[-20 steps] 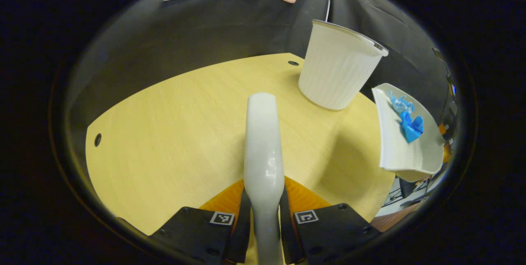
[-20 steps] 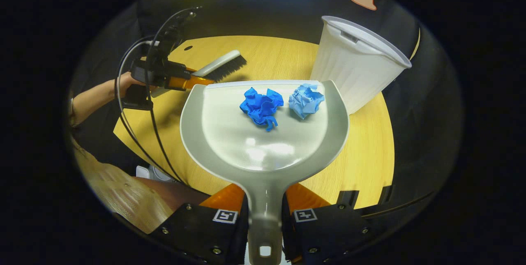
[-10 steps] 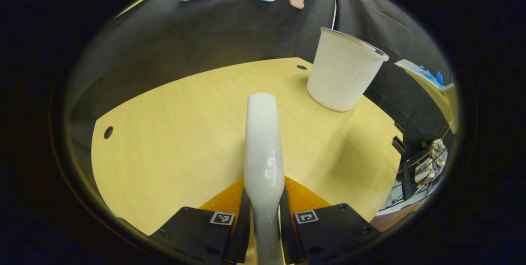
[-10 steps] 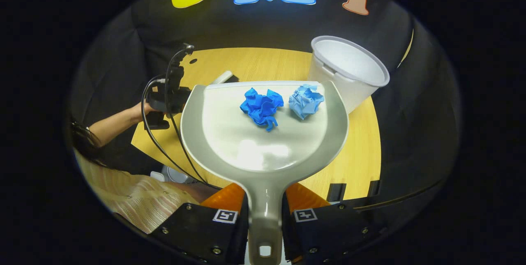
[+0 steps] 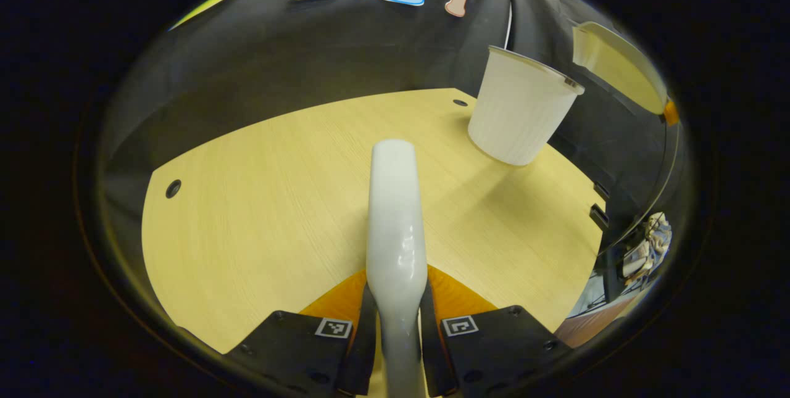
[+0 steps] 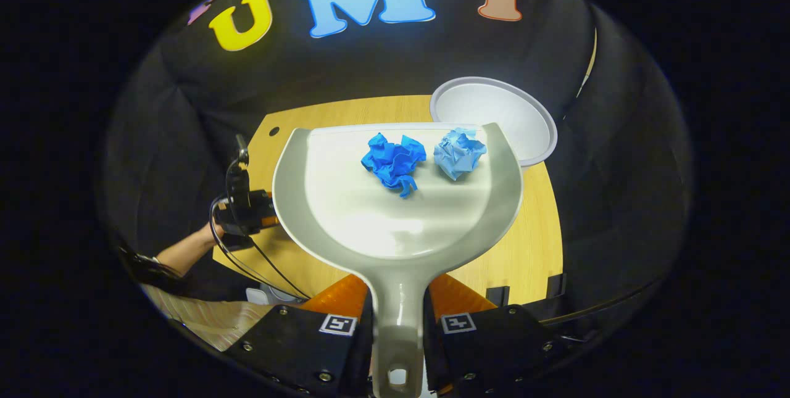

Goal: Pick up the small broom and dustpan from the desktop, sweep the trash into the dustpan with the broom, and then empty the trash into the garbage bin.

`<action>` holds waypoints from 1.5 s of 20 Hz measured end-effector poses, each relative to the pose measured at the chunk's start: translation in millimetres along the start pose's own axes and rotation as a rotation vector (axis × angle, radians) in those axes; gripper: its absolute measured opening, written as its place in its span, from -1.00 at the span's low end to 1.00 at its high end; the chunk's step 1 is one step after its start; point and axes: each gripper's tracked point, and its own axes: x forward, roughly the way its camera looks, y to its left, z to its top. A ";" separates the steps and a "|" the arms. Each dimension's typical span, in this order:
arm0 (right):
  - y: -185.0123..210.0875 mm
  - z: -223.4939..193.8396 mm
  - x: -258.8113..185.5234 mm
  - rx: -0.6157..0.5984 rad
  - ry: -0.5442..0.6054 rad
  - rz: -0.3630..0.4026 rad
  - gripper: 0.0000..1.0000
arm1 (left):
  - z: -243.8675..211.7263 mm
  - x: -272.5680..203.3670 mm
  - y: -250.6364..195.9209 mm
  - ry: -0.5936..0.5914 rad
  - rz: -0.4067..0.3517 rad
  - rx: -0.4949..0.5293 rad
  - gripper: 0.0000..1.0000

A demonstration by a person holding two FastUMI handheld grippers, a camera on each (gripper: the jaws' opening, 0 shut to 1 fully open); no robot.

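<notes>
Right tool (image 6: 398,330) grips the dustpan (image 6: 395,213) handle, both paper balls (image 6: 395,162) aboard, high beside the bin (image 6: 494,117); you're emptying, so tip forward next.

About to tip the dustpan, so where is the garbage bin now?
In the right gripper view the garbage bin stands at the table's far right, just beyond the dustpan lip, mouth open.

My glossy grey plastic dustpan (image 6: 395,225) carries two crumpled blue paper balls (image 6: 394,161); the smooth white plastic broom handle (image 5: 395,225) gleams above the matt pale wood-grain counter (image 5: 259,200), by the ribbed white plastic bin (image 5: 518,114).
</notes>
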 end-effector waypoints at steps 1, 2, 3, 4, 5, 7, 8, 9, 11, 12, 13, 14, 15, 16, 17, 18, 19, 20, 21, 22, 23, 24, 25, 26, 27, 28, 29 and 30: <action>0.8 5.7 -2.7 0.037 0.004 0.020 -0.30 | -1.2 0.9 0.3 0.001 -0.001 -0.005 -0.21; 2.1 10.6 -6.6 0.077 0.012 0.042 -0.30 | -1.7 0.9 0.2 0.001 -0.002 -0.012 -0.23; 2.6 15.4 -8.9 0.115 0.023 0.063 -0.30 | -2.5 1.6 -1.2 0.002 -0.004 -0.017 -0.25; 3.3 19.3 -9.1 0.147 0.035 0.085 -0.30 | -2.8 1.1 -2.3 0.000 -0.007 -0.023 -0.27; 3.6 24.0 -9.1 0.180 0.042 0.103 -0.30 | -3.3 1.1 -3.7 -0.001 -0.009 -0.027 -0.27; -3.0 37.9 -4.3 0.248 0.042 0.133 -0.30 | -4.5 2.3 -3.5 -0.002 -0.013 -0.039 -0.17; -5.1 47.7 0.7 0.289 0.033 0.149 -0.30 | -4.5 2.9 -4.2 -0.002 -0.014 -0.045 -0.20; -6.6 57.4 3.9 0.323 0.025 0.167 -0.30 | -5.7 3.5 -4.8 -0.003 -0.013 -0.051 -0.22; -10.6 74.6 7.9 0.392 -0.004 0.198 -0.30 | -7.6 3.3 -3.7 -0.004 -0.009 -0.060 -0.27; -12.8 80.5 10.7 0.426 -0.018 0.219 -0.30 | -8.1 2.6 -3.1 -0.003 -0.007 -0.063 -0.19; -14.4 88.0 13.0 0.465 -0.033 0.243 -0.30 | -9.2 2.3 -1.2 -0.003 -0.003 -0.065 -0.19; -16.0 93.2 12.3 0.509 -0.049 0.274 -0.30 | -9.4 1.5 -0.1 -0.003 0.000 -0.064 -0.19; -17.6 100.9 14.1 0.565 -0.067 0.311 -0.30 | -11.2 0.8 1.1 -0.001 0.005 -0.062 -0.19; -16.7 109.7 15.9 0.627 -0.093 0.355 -0.31 | -11.5 -0.1 2.3 -0.001 0.009 -0.063 -0.17; -16.7 117.0 15.7 0.688 -0.113 0.400 -0.31 | -12.7 -1.0 2.9 0.002 0.012 -0.066 -0.19; -17.8 122.2 16.8 0.739 -0.137 0.434 -0.31 | -12.9 -1.8 2.9 0.002 0.012 -0.069 -0.17; -20.0 127.0 19.1 0.782 -0.158 0.461 -0.31 | -13.8 -1.7 2.7 0.004 0.013 -0.070 -0.17; -19.8 131.0 21.3 0.826 -0.182 0.488 -0.30 | -14.4 -2.7 2.8 0.005 0.014 -0.068 -0.17; -20.5 136.7 23.0 0.872 -0.213 0.515 -0.30 | -14.6 -2.0 1.8 0.007 0.014 -0.066 -0.17; -19.1 142.5 24.1 0.919 -0.244 0.551 -0.30 | -14.6 -1.8 1.6 0.008 0.013 -0.064 -0.17; -16.3 144.7 20.0 0.969 -0.275 0.590 -0.30 | -13.4 0.1 -0.3 0.008 0.010 -0.063 -0.17; -13.8 147.6 16.8 1.012 -0.298 0.634 -0.31 | -13.5 0.3 -3.0 0.008 0.008 -0.061 -0.17; -10.2 149.7 15.7 1.050 -0.313 0.677 -0.31 | -14.1 2.3 -6.4 0.007 0.005 -0.060 -0.17; -6.9 152.5 15.7 1.089 -0.321 0.715 -0.31 | -13.5 2.0 -8.9 0.006 0.003 -0.059 -0.17; -4.5 153.8 13.7 1.116 -0.326 0.753 -0.31 | -14.1 2.1 -11.2 0.006 0.000 -0.059 -0.18; -7.1 154.7 11.0 1.135 -0.333 0.783 -0.31 | -13.9 1.9 -12.7 0.005 -0.001 -0.058 -0.19; -8.5 156.4 10.2 1.145 -0.341 0.805 -0.31 | -13.0 1.8 -14.1 0.004 -0.001 -0.059 -0.19; -8.1 156.4 8.7 1.151 -0.349 0.824 -0.31 | -12.6 0.8 -14.8 0.002 -0.003 -0.059 -0.20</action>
